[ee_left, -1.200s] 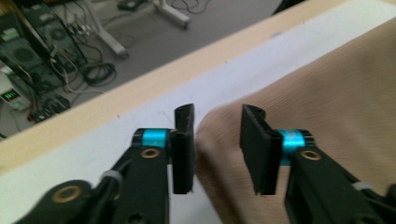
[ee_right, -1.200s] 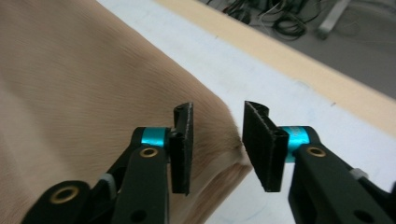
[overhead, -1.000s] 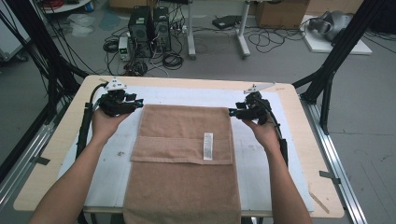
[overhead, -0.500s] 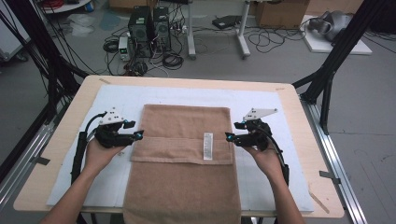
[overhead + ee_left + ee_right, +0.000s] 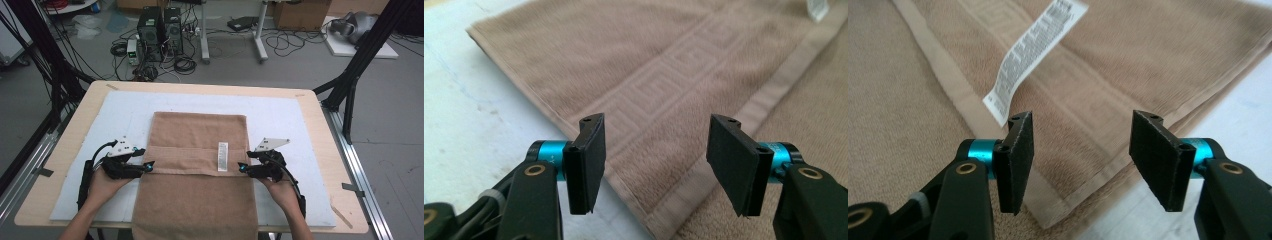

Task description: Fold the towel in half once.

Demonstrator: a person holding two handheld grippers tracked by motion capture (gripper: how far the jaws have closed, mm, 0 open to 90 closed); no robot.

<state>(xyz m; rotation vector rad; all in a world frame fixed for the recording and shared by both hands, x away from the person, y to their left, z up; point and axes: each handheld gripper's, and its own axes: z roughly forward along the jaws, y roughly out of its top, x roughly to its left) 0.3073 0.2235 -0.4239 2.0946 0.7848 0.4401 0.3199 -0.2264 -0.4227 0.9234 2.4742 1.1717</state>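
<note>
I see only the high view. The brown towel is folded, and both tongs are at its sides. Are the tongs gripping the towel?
Observer: No. In the left gripper view, the left tongs stand open above the corner of the folded layer of the towel; nothing is between the pads.
Operator: And the right one?
Observer: The right tongs are open too, over the other corner of that fold, with the pads clear of the cloth.
Operator: What is the white strip on the towel?
Observer: A care label with small printed text, lying just ahead of the right tongs.
Operator: Is the towel plain?
Observer: No. A woven geometric band runs along the hem.
</note>
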